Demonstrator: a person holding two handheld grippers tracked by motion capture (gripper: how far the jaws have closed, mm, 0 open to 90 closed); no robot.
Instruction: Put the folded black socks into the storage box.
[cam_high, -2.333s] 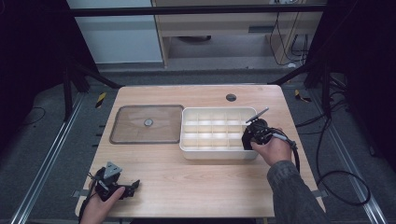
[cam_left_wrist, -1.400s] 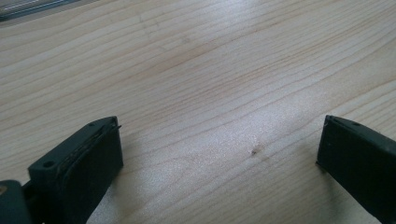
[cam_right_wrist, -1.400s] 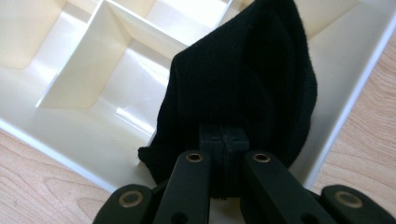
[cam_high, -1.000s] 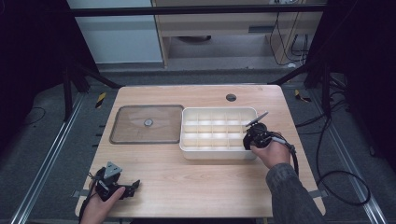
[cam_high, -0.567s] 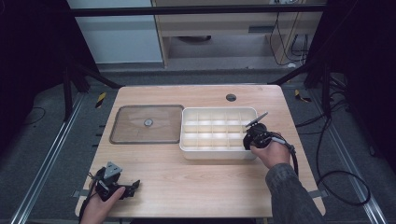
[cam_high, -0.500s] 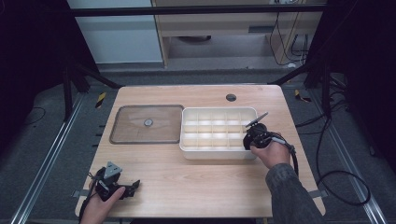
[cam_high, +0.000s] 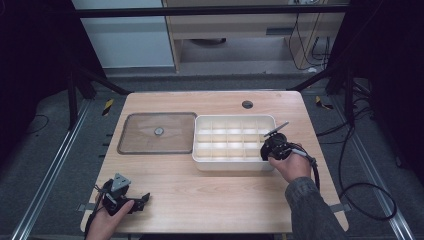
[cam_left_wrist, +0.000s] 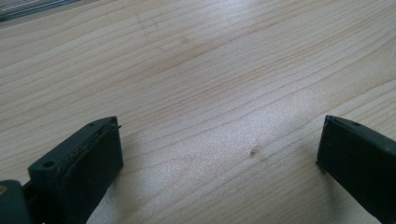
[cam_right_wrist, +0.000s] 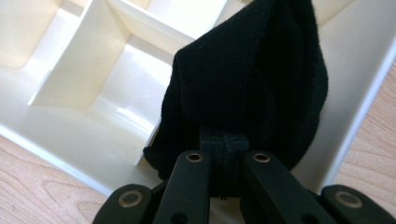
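Left gripper (cam_high: 142, 199): jaws wide apart over bare table (cam_high: 210, 195) near its front left corner, nothing between them.
Lid (cam_high: 157, 132): flat on the back left, just beside the tray.
Open room: bare wood along the front, between both hands.
Tray (cam_high: 200, 150): white, compartmented, mid-table.
Right gripper (cam_right_wrist: 223, 154): clamped on black cloth (cam_right_wrist: 252, 79), which hangs over the tray's front right compartment.
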